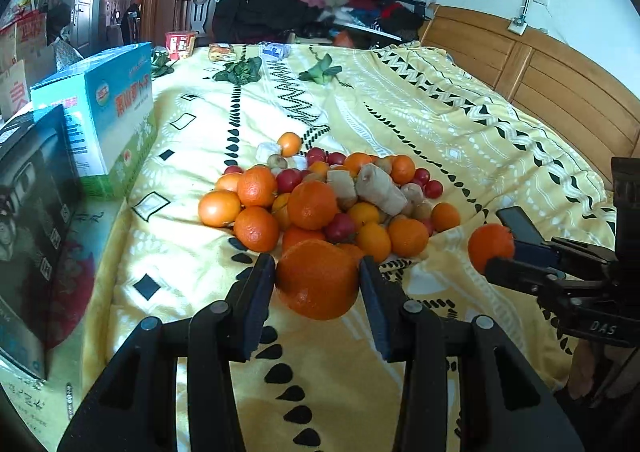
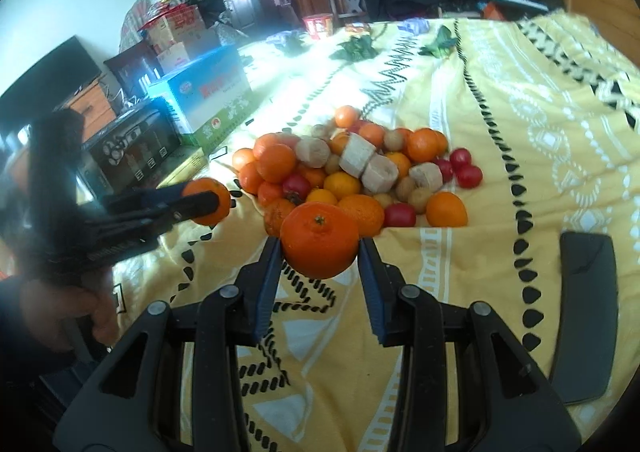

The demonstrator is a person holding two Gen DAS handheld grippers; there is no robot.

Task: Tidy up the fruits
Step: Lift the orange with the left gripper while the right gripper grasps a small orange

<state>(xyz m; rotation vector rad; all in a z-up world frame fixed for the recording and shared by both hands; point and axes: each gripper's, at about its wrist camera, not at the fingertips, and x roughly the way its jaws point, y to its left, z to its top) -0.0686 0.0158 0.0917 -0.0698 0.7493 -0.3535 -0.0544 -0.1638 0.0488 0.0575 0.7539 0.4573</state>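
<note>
Orange and dimpled, a large mandarin (image 1: 318,279) sat clamped between the pads of the left gripper (image 1: 318,284) in the left wrist view, lifted just clear of the yellow patterned bedspread (image 1: 440,120). It was near round, with no long axis to speak of, and its stem end was not visible here. The gripper sloped downward toward the fruit pile (image 1: 328,196), which lay just beyond the held fruit in mid-bed. To the right, the right gripper (image 1: 496,252) reached in sideways, closed on a smaller mandarin (image 1: 490,248). A blue-green carton (image 1: 108,112) and a dark box (image 1: 32,212) stood along the left edge; the bedspread to the right of the pile lay open up to the wooden headboard (image 1: 560,84).

In the right wrist view the right gripper (image 2: 319,252) pinched its mandarin (image 2: 319,238) with the stem facing the camera, also tilted down at the pile (image 2: 352,168). The left gripper (image 2: 206,202) entered from the left, a hand (image 2: 68,312) beneath it. A dark flat phone (image 2: 580,312) lay on the cloth to the right.
</note>
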